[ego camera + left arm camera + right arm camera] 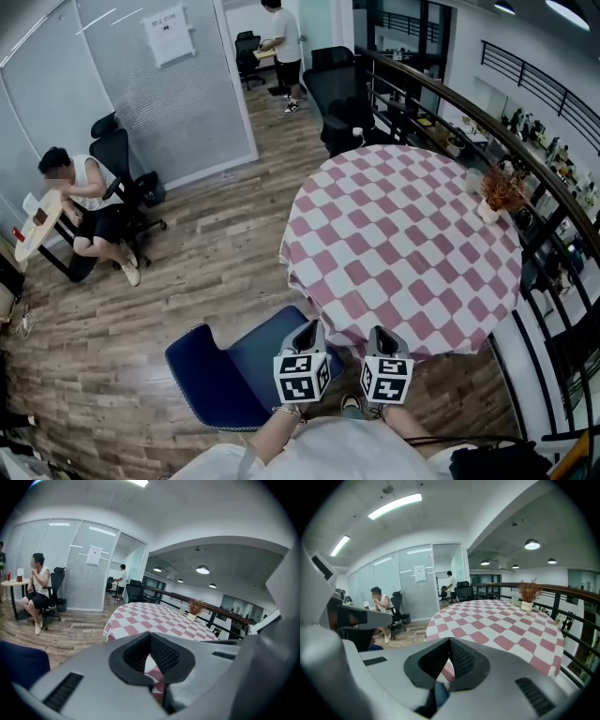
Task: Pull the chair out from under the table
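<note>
— Any writing to read?
— None legible. A white notice [170, 35] hangs on the glass wall [178, 103], far ahead and to the left of the left gripper [308, 327]; its print is too small to make out

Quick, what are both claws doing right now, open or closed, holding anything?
Left claw: closed, holding nothing.
Right claw: closed, holding nothing.

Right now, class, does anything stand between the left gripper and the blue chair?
Nothing visible does. The left gripper hangs at the blue chair's edge, jaws together, and only bare wooden floor lies beside the chair, away from the table.
</note>
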Demonstrator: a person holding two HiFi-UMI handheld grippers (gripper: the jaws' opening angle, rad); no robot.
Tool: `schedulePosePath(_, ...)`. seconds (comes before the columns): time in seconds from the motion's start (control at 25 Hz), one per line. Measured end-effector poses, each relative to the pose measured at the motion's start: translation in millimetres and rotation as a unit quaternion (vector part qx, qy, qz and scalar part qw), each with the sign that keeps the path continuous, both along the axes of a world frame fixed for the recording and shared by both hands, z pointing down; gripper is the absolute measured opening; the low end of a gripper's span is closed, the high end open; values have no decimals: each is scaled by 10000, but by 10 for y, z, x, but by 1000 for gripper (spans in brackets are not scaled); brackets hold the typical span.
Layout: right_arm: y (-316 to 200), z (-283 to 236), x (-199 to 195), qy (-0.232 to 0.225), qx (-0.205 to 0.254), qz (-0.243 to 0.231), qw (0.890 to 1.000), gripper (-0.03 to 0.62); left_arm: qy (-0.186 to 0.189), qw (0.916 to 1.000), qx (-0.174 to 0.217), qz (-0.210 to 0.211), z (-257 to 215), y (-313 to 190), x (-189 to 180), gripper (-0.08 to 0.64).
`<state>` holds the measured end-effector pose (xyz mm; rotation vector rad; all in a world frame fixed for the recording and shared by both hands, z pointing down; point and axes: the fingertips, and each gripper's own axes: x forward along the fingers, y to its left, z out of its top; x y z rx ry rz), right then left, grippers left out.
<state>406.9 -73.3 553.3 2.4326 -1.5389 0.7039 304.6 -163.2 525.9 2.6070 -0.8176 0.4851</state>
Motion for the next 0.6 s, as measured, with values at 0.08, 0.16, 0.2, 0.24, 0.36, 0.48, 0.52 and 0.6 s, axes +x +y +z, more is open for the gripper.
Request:
schedulePosePath(0.08, 8, -2, 19, -25, -17, 16, 10000, 17, -15, 10000, -3, 32, 1, 6, 25, 3)
schedulePosePath(0.16, 27, 5, 38, -17, -43, 32, 10000, 17, -23, 10000, -3, 65, 12, 22, 50, 3)
schedulePosePath(0.2, 37, 12, 47, -9, -54, 36, 10000, 17, -25, 10000, 1, 82, 19, 32, 63, 3)
schedulePosePath(0.24, 44, 18, 54, -4, -63, 37, 10000, 17, -25, 9999, 4, 99, 24, 40, 74, 3)
schedulePosePath(0.36, 51, 28, 69, -4, -80, 45, 10000, 17, -12, 9999, -7, 136, 35, 45, 101, 3)
schedulePosePath(0.48, 59, 33, 79, 24, -98, 83, 9999, 17, -21, 9999, -27, 142, 56, 39, 106, 3)
schedulePosePath(0.52, 64, 30, 85, 45, -103, 109, 9999, 17, -26, 9999, -31, 144, 59, 36, 105, 3)
schedulePosePath(0.6, 73, 14, 98, 78, -108, 158, 9998, 17, -27, 9999, -39, 149, 53, 32, 103, 3)
